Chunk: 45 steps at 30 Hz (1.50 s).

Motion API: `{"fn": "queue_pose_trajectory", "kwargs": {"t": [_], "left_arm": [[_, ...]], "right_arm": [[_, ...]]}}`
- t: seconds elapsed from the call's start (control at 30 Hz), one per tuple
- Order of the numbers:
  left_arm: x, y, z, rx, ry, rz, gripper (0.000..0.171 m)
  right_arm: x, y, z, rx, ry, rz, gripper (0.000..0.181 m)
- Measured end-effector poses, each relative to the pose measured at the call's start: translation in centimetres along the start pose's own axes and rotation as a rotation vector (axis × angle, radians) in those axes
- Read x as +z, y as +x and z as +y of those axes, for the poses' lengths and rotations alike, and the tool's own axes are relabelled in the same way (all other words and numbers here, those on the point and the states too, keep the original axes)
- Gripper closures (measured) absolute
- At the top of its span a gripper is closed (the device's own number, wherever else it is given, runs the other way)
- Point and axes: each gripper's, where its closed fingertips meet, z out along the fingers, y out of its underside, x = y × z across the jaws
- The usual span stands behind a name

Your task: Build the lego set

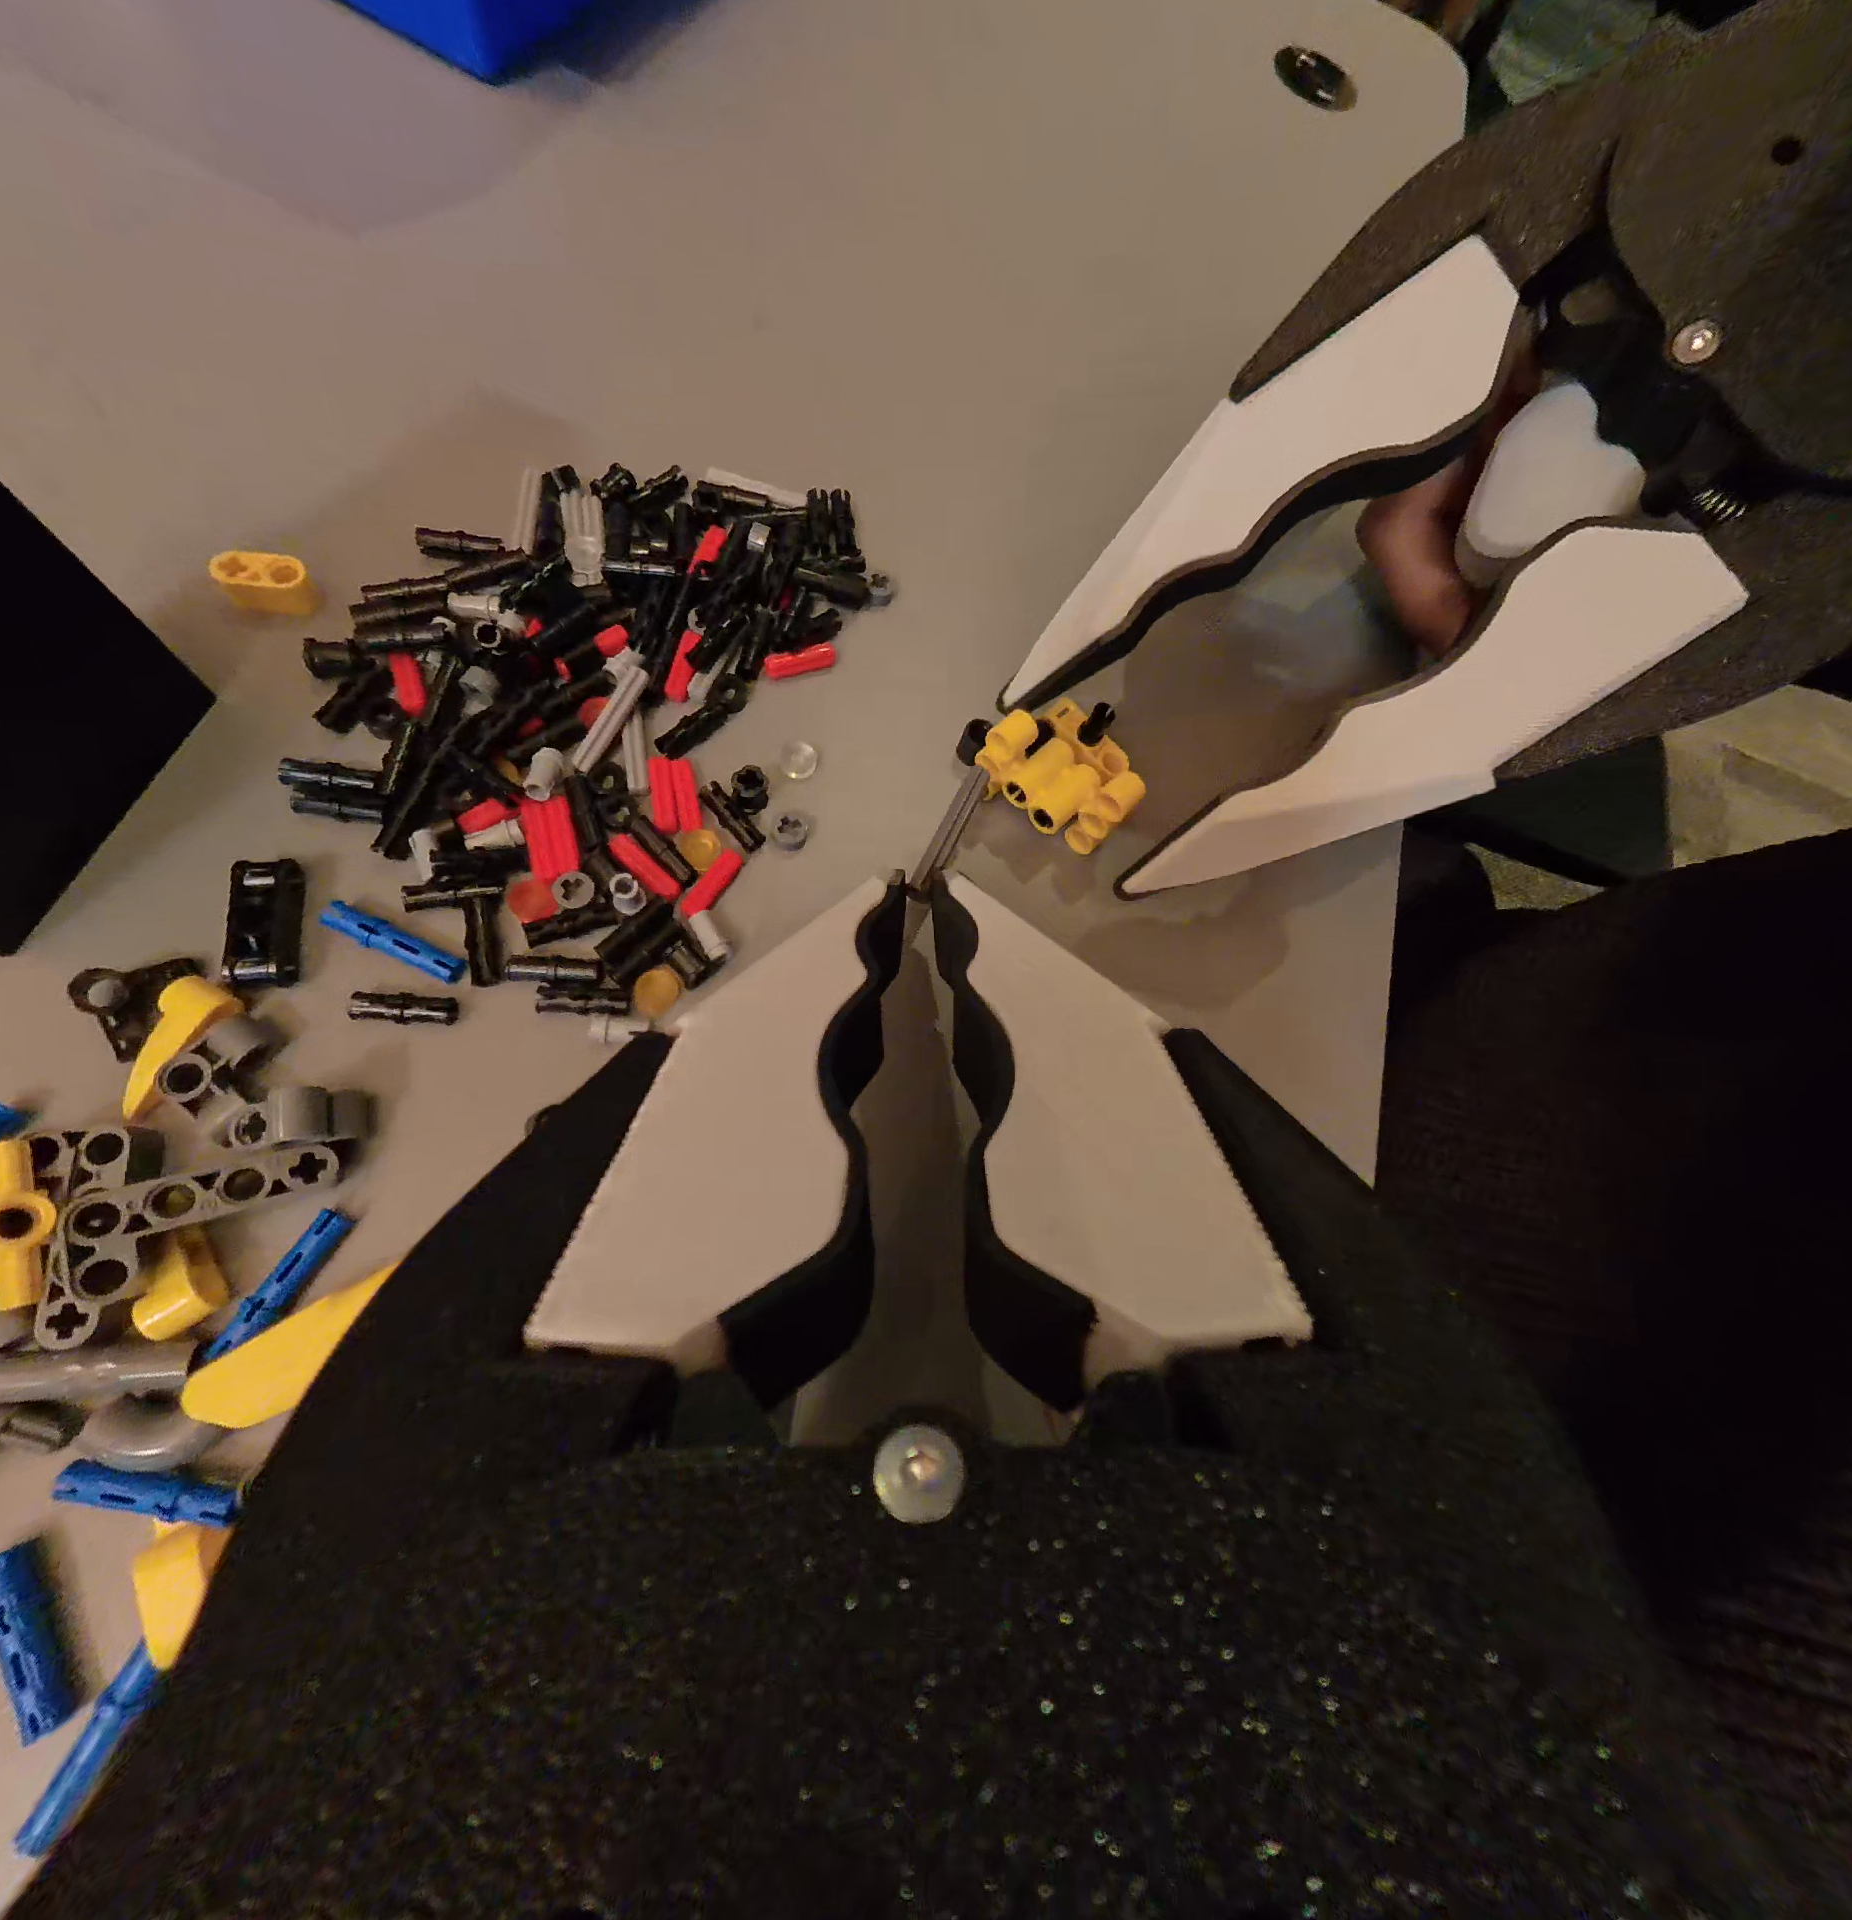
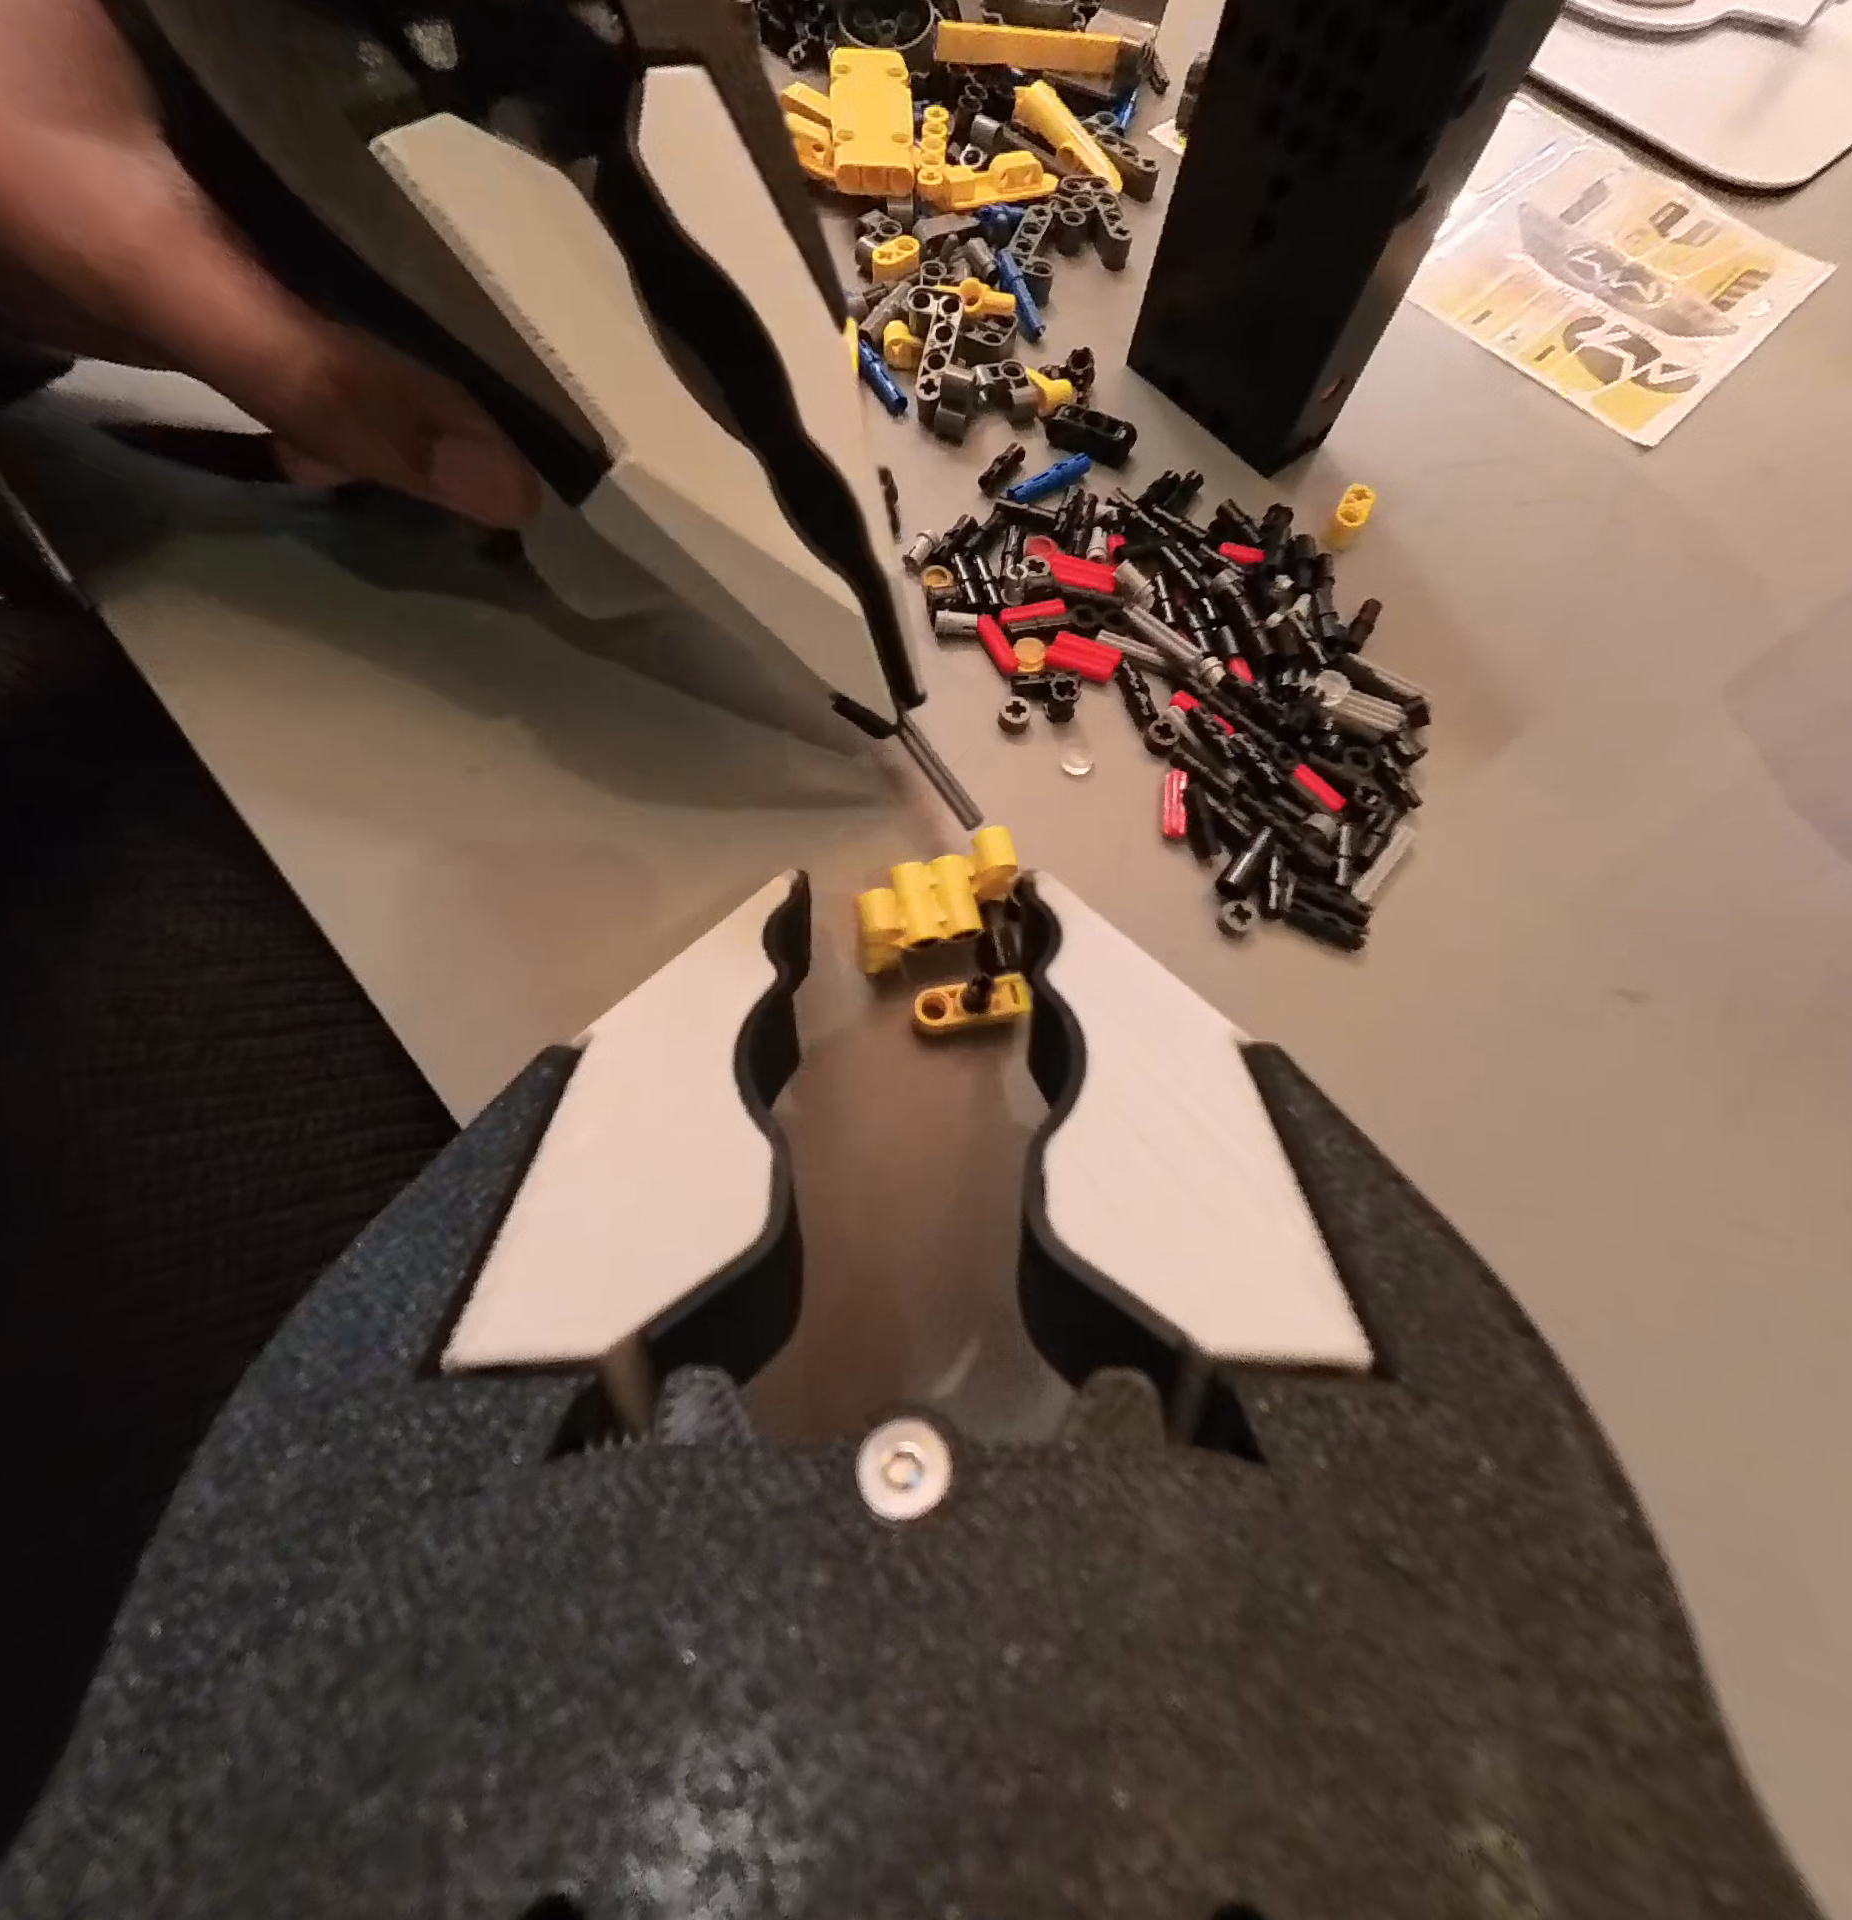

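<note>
My left gripper is shut on a thin dark axle and holds it by one end. The axle's far end touches a small yellow assembly with black pins on the grey table. My right gripper is open around that yellow assembly; one finger touches it and the other stands apart. In the right wrist view the left gripper comes in from the upper left with the axle pointing down at the assembly. The right gripper also shows in the left wrist view, at the upper right.
A pile of black, red and grey pins lies to the left, also seen in the right wrist view. Larger yellow, grey and blue parts lie nearer. A black upright block, a printed sheet and the table edge are close. Both grippers' tips are close together, under 4 cm apart.
</note>
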Motion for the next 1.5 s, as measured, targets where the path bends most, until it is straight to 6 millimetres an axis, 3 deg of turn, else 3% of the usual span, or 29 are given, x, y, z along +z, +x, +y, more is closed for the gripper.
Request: {"fn": "queue_pose_trajectory", "kwargs": {"t": [1.0,1.27,1.5], "left_arm": [[1.2,2.2,-0.9,0.0,0.024,0.087,0.166],[0.6,2.0,-0.4,-0.079,0.035,0.061,0.158],[0.7,3.1,0.2,-0.124,0.015,0.086,0.158]], "right_arm": [[0.3,-1.0,-0.1,-0.025,0.013,-0.041,0.142],[-1.7,0.9,0.5,-0.007,0.008,-0.001,0.141],[-2.2,0.7,1.3,0.121,0.012,-0.067,0.141]]}}
